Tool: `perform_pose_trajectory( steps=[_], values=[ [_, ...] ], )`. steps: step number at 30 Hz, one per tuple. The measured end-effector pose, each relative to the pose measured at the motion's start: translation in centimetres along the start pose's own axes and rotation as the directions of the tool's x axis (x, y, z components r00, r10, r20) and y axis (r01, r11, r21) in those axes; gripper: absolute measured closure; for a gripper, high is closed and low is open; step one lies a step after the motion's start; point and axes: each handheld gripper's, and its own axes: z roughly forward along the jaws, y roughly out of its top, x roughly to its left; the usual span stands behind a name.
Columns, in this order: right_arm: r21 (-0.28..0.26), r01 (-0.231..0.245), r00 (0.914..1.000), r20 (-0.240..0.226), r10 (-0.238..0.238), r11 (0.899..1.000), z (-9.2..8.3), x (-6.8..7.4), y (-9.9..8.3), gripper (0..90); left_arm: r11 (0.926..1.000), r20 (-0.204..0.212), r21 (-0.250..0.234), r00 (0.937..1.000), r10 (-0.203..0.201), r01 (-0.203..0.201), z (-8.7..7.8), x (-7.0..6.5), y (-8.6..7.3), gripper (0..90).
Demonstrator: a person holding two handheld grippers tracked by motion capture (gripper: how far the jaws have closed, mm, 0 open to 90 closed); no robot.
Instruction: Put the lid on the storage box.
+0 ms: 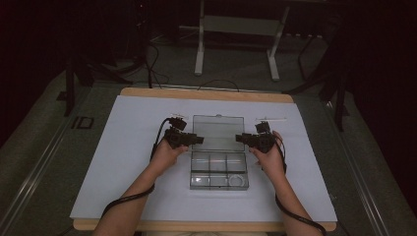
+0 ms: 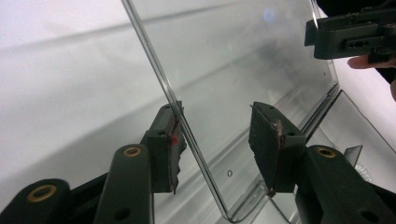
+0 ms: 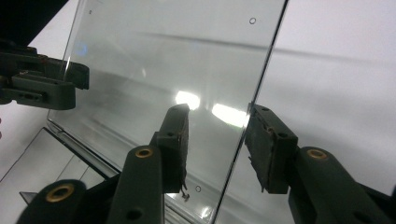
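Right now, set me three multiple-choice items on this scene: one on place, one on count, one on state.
1. Where is the clear plastic box?
A. On the white sheet
B. On the floor
C. Off the table's left edge

2. How many hand-held grippers are at the lid?
A. One
B. Two
C. Three

3. The lid is:
A. Shut
B. Taken off
C. Open

Answers:
1. A: the white sheet lies under it.
2. B: the left hand-held gripper and the right hand-held gripper flank it.
3. C: it rises from the box's far edge, and the compartments show.
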Motion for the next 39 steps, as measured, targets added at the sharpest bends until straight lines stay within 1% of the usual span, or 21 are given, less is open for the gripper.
perform_pose_trajectory(
  steps=[1, 4, 7, 8, 9, 12, 13, 14, 17, 19, 22, 25, 26, 28, 29, 31, 33, 34, 38, 39],
  values=[
    [-0.005, 0.005, 1.0000, -0.001, -0.005, 1.000, -0.1, 0.1, 0.0, 60.1, 0.9999, -0.002, -0.002, 0.9999, 0.011, -0.011, -0.1, -0.1, 0.0, 55.0],
    [-0.016, 0.020, 0.9998, 0.000, -0.020, 1.000, -0.5, 0.3, 0.0, 60.7, 0.9997, -0.007, -0.010, 0.9998, 0.021, -0.021, -0.4, -0.2, 0.0, 58.0],
    [-0.026, 0.042, 0.9991, 0.004, -0.042, 0.999, -0.8, 0.6, 0.0, 60.9, 0.9991, -0.003, -0.021, 0.9993, 0.038, -0.038, -0.7, -0.4, 0.0, 60.0],
    [-0.032, 0.051, 0.9987, 0.004, -0.051, 0.998, -0.9, 0.6, 0.0, 60.8, 0.9989, -0.002, -0.025, 0.9992, 0.041, -0.041, -0.9, -0.4, 0.0, 61.8],
    [-0.034, 0.051, 0.9987, 0.002, -0.051, 0.998, -1.0, 0.7, 0.0, 60.6, 0.9986, 0.004, -0.027, 0.9990, 0.045, -0.045, -1.0, -0.4, -0.1, 62.2],
    [-0.038, 0.058, 0.9983, 0.001, -0.058, 0.998, -1.3, 0.9, -0.1, 60.9, 0.9982, 0.006, -0.031, 0.9986, 0.052, -0.052, -1.2, -0.5, -0.1, 63.2],
    [-0.041, 0.063, 0.9980, 0.003, -0.063, 0.997, -1.4, 1.0, -0.1, 61.1, 0.9975, 0.002, -0.030, 0.9980, 0.063, -0.063, -1.4, -0.7, -0.1, 63.2],
    [-0.047, 0.079, 0.9968, 0.010, -0.079, 0.996, -1.6, 1.2, -0.1, 61.9, 0.9970, 0.001, -0.030, 0.9974, 0.072, -0.072, -1.5, -0.8, -0.1, 63.6],
    [-0.058, 0.107, 0.9942, 0.015, -0.107, 0.993, -2.1, 1.5, -0.3, 62.8, 0.9956, 0.000, -0.033, 0.9961, 0.088, -0.088, -1.9, -1.2, -0.1, 63.6],
    [-0.070, 0.136, 0.9906, 0.022, -0.135, 0.988, -2.3, 1.7, -0.4, 63.5, 0.9947, -0.002, -0.038, 0.9954, 0.096, -0.096, -2.1, -1.3, -0.2, 65.1],
    [-0.081, 0.165, 0.9863, 0.024, -0.163, 0.983, -2.7, 1.9, -0.7, 63.7, 0.9935, 0.007, -0.052, 0.9948, 0.102, -0.101, -2.3, -1.5, -0.4, 65.4],
    [-0.089, 0.176, 0.9843, 0.024, -0.175, 0.980, -3.0, 2.1, -0.8, 64.9, 0.9916, 0.007, -0.071, 0.9940, 0.109, -0.108, -2.5, -1.7, -0.7, 66.1],
    [-0.090, 0.179, 0.9839, 0.024, -0.177, 0.980, -3.1, 2.1, -0.8, 65.1, 0.9906, -0.002, -0.072, 0.9932, 0.117, -0.116, -2.6, -1.8, -0.8, 67.0],
    [-0.091, 0.187, 0.9824, 0.026, -0.185, 0.978, -3.2, 2.2, -0.9, 66.5, 0.9897, -0.006, -0.072, 0.9923, 0.123, -0.124, -2.7, -2.0, -0.9, 67.6],
    [-0.091, 0.191, 0.9816, 0.026, -0.189, 0.977, -3.3, 2.2, -0.9, 66.9, 0.9886, -0.015, -0.067, 0.9909, 0.134, -0.135, -2.8, -2.1, -0.9, 68.5],
    [-0.104, 0.201, 0.9796, 0.028, -0.199, 0.974, -3.5, 2.3, -1.0, 68.4, 0.9871, -0.014, -0.067, 0.9894, 0.145, -0.145, -2.9, -2.2, -1.0, 69.2],
    [-0.109, 0.221, 0.9752, 0.029, -0.219, 0.969, -3.6, 2.5, -1.1, 68.2, 0.9834, -0.025, -0.068, 0.9857, 0.167, -0.168, -3.0, -2.5, -1.1, 69.2],
    [-0.110, 0.231, 0.9729, 0.029, -0.229, 0.967, -3.7, 2.6, -1.2, 68.3, 0.9829, -0.023, -0.069, 0.9852, 0.170, -0.171, -3.1, -2.5, -1.1, 69.2],
    [-0.110, 0.240, 0.9707, 0.016, -0.240, 0.965, -4.0, 2.7, -1.4, 69.2, 0.9813, -0.018, -0.070, 0.9838, 0.179, -0.179, -3.3, -2.6, -1.3, 70.7],
    [-0.109, 0.249, 0.9685, 0.018, -0.248, 0.962, -4.1, 2.7, -1.4, 69.3, 0.9805, -0.017, -0.069, 0.9829, 0.184, -0.184, -3.4, -2.7, -1.4, 70.6]
  ],
)
